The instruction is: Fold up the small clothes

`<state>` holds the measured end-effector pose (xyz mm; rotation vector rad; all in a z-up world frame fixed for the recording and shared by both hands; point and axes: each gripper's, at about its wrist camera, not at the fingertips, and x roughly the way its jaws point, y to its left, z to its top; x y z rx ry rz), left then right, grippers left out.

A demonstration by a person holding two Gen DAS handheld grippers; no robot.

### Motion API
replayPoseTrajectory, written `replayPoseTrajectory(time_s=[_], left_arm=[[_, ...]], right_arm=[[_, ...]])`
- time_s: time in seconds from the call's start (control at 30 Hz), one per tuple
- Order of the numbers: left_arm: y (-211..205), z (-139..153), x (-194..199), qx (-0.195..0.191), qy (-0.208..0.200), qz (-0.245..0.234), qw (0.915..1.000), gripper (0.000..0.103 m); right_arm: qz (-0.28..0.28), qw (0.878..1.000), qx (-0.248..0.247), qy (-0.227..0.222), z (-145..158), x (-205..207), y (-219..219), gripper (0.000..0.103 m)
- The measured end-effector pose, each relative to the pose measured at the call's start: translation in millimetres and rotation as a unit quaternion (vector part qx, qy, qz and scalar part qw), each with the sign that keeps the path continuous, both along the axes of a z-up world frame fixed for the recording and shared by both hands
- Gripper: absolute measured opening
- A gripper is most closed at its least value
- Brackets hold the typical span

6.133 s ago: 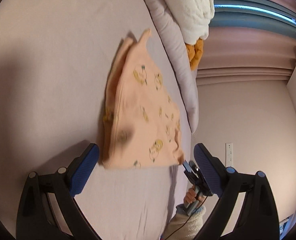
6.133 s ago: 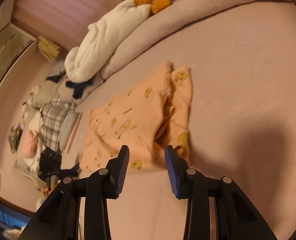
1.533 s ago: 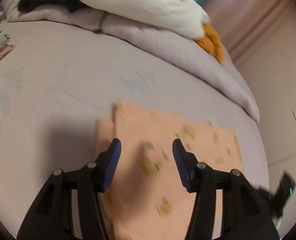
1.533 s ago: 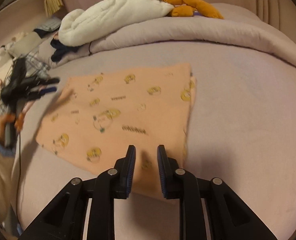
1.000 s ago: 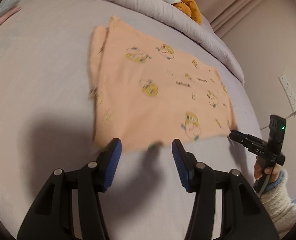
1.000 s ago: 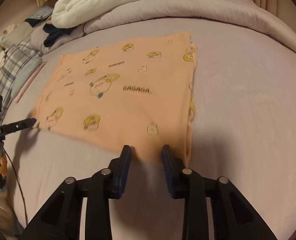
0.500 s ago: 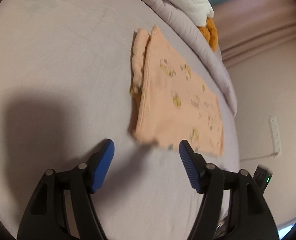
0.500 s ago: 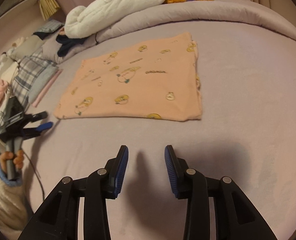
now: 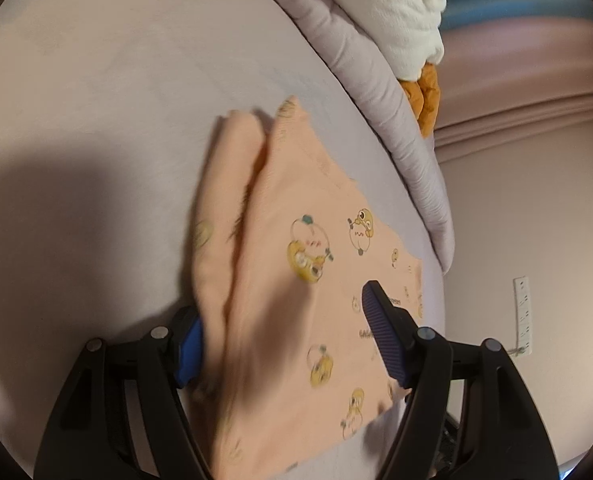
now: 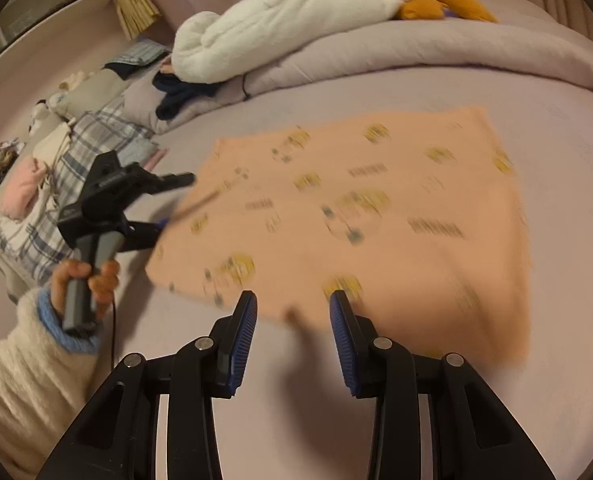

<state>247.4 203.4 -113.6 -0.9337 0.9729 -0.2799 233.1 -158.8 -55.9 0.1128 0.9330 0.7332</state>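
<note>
A peach cloth point(image 9: 296, 200) printed with yellow cartoon figures lies folded flat on the lilac bed point(image 9: 116, 100). My left gripper point(image 9: 280, 308) is open wide and straddles one end of it. One fingertip point(image 9: 370, 292) rests over the fabric, while the other is partly hidden beside the cloth's doubled edge. In the right wrist view the cloth point(image 10: 356, 200) is blurred, and the left gripper point(image 10: 178, 200) stands at its left corner with its jaws apart. My right gripper point(image 10: 292, 316) is open at the cloth's near edge, with nothing pressed between its pads.
A rolled lilac duvet point(image 10: 416, 52) with a white plush point(image 10: 288, 12) and an orange toy point(image 10: 432, 0) lines the far side. Plaid and pink clothes point(image 10: 56, 160) are piled at the left. A hand in a cream sleeve point(image 10: 24, 360) holds the left gripper. A wall socket point(image 9: 522, 312) is beyond the bed edge.
The left gripper has closed in on the cloth and rolled, so the cloth's end now lies between its wider jaws. The right gripper has come nearer the cloth's near edge.
</note>
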Motion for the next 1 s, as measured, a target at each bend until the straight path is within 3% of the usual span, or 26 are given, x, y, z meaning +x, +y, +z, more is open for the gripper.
replayPoseTrajectory(time_s=[0.23,0.4,0.47,0.53,0.7,0.9,1.0], left_arm=[[-21.0,3.7,18.2,0.064,-0.002,-0.029,0.9975,0.069],[-32.3,5.3,16.3,0.155,-0.006,-0.044,0.9869,0.046],[-30.5,2.9,17.7,0.166,-0.006,-0.046,0.985,0.04],[-29.7,0.5,19.5,0.177,-0.004,-0.049,0.9829,0.037],[-35.5,0.2,22.1,0.206,-0.006,-0.057,0.9768,0.037],[-36.4,0.4,20.5,0.218,-0.008,-0.06,0.974,0.037],[-36.2,0.0,21.2,0.218,-0.009,-0.06,0.9742,0.037]], right_arm=[[-0.004,1.0,0.005,0.005,1.4,43.9,46.0,0.038],[-0.043,0.998,-0.037,0.017,-9.3,86.2,72.5,0.037],[-0.055,0.997,-0.059,0.02,-16.6,96.5,80.6,0.026],[-0.056,0.995,-0.082,0.026,-24.5,102.1,85.3,0.023],[-0.039,0.991,-0.123,0.02,-18.2,94.8,89.9,0.023],[-0.007,0.994,-0.111,-0.017,8.7,42.5,78.6,0.023],[0.014,0.993,-0.116,-0.015,8.1,22.1,78.0,0.023]])
